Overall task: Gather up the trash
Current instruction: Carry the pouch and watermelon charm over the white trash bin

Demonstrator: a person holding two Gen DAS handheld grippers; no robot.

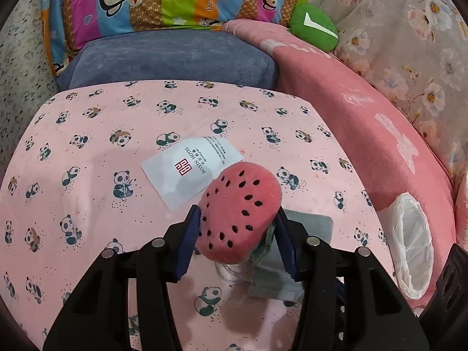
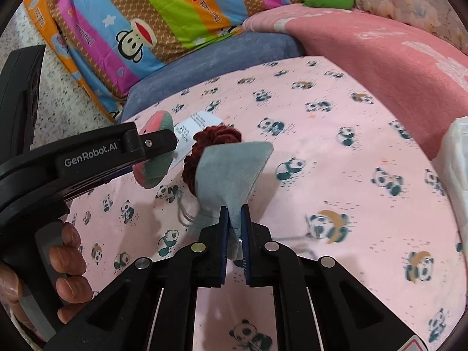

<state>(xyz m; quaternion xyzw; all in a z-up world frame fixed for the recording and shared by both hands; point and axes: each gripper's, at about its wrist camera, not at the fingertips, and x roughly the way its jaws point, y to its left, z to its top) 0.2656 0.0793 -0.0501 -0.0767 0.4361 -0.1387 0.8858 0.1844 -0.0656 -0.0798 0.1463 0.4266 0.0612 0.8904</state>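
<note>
Two grippers are loaded, so move each one without tugging on the other's load. Your left gripper (image 1: 238, 234) is clamped on the watermelon plush (image 1: 239, 213), its jaws spread wide around the soft body; hold it steady and level so it does not slip. Your right gripper (image 2: 234, 244) is pinched nearly closed on a grey cloth pouch (image 2: 231, 172), which stands up between the pads with its drawstring (image 2: 182, 210) trailing on the panda-print sheet (image 2: 336, 175). Lift that pouch clear before swinging it. At 12 o'clock of the left gripper lies a Boyin Hotel paper packet (image 1: 190, 169), and a dark red scrunchie (image 2: 216, 139) sits just behind the pouch. The white trash bag (image 1: 412, 242) gapes at 3 o'clock; judge your drop there.
</note>
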